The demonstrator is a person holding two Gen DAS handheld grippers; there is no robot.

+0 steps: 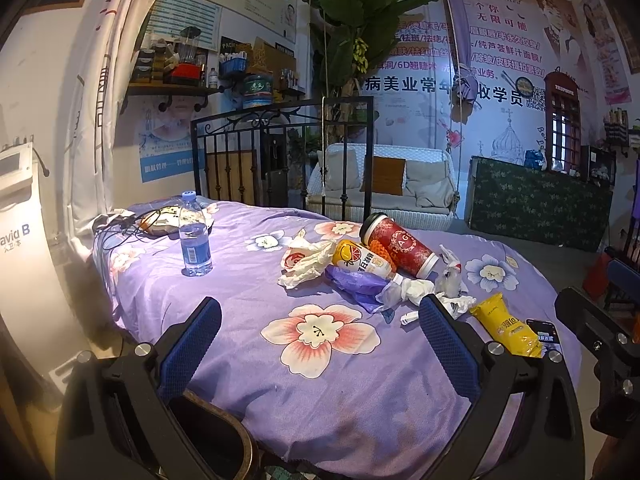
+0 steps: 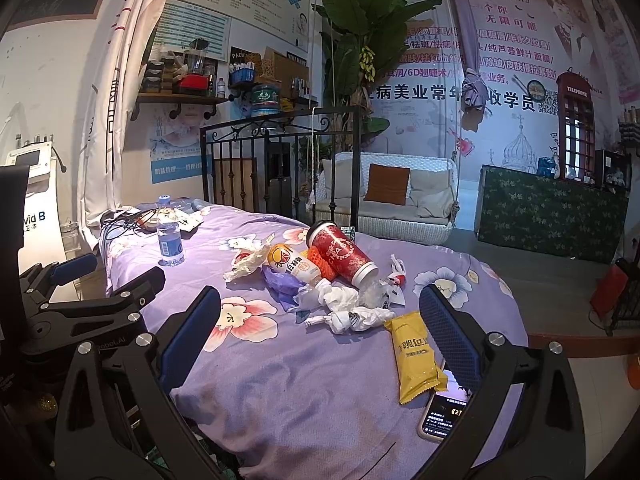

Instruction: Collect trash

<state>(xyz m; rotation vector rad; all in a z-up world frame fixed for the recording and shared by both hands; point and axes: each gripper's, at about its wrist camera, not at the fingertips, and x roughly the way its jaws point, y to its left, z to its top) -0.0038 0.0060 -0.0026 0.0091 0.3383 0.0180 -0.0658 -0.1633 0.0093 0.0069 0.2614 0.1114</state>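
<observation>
Trash lies in a loose heap near the middle of the bed point(image 1: 224, 360), toward its right edge. Red cup point(image 1: 396, 245) rests on its side, touching the orange bottle point(image 1: 362, 261), which also lies flat; both appear emptied and dropped, not stood. Crumpled tissues point(image 1: 308, 258) sit at the heap's left, a purple bag point(image 1: 356, 285) under the bottle, more white wrappers point(image 2: 352, 314) at the near side. Yellow packet point(image 2: 414, 354) lies apart from the heap, nearer the front edge, just beside a lit phone point(image 2: 442, 418), which is probably not trash.

Water bottle point(image 1: 195, 236) stands upright, well apart near the far left corner, next to cables; its upright, capped state suggests it is in use.

Left gripper point(image 1: 320, 328) hangs over the front edge, jaws spread wide, holding nothing. Right gripper point(image 2: 320, 320) likewise stands wide apart and empty, aimed at the white wrappers. Both positions suit an approach; no item is grasped yet
</observation>
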